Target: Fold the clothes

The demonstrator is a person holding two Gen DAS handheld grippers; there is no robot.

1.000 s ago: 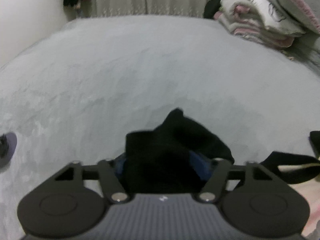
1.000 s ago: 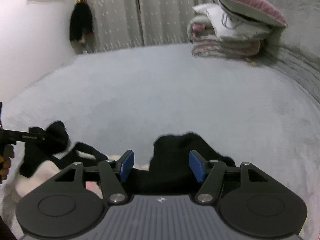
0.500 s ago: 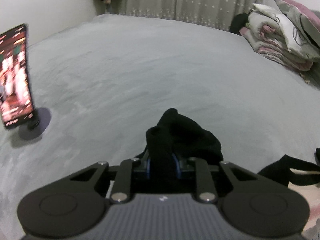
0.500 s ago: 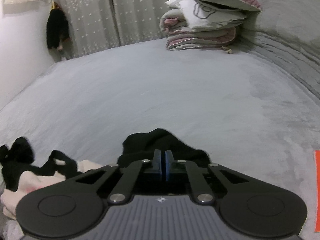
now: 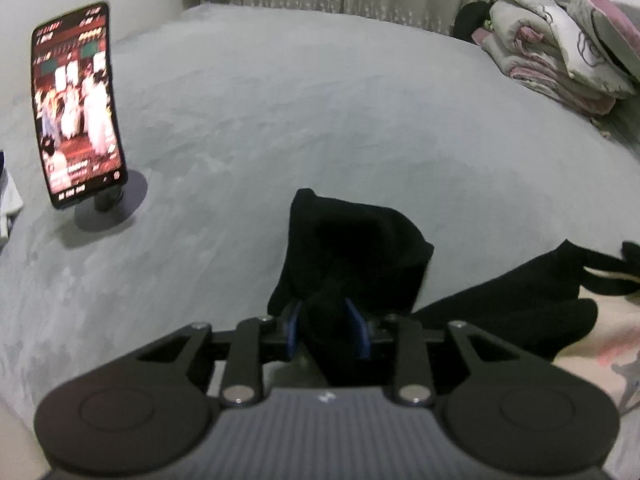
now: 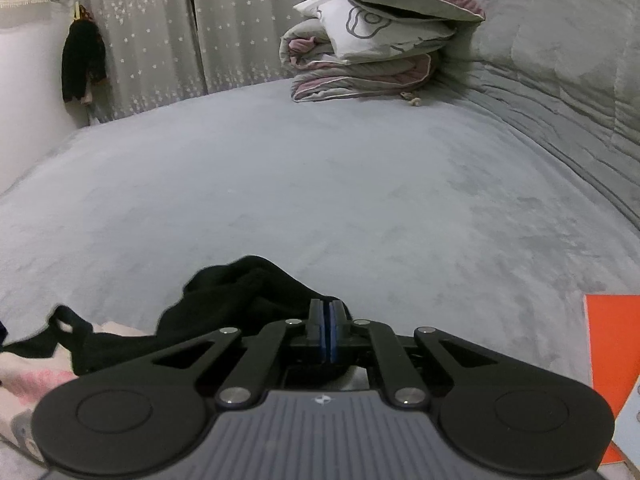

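A black garment (image 5: pixel 352 240) lies bunched on the grey bed (image 5: pixel 320 120). One fold of it stands up between the blue pads of my left gripper (image 5: pixel 325 322), which pinch it while the jaws are opening slightly. From there the cloth trails right over a cream and pink garment (image 5: pixel 600 344). In the right wrist view the same black garment (image 6: pixel 240 292) heaps just left of my right gripper (image 6: pixel 330 320). That gripper's pads are pressed together on the garment's edge. The cream garment (image 6: pixel 32 376) shows at the lower left there.
A phone on a round stand (image 5: pixel 76 100) plays a video at the left of the bed. Folded bedding and pillows (image 6: pixel 368 60) are stacked at the far right, before the curtains. An orange flat item (image 6: pixel 608 360) lies at the near right edge.
Both grippers stood open around the black cloth and have closed on it. The left wrist view has swung so that the phone came into view, and its pads have parted a little since.
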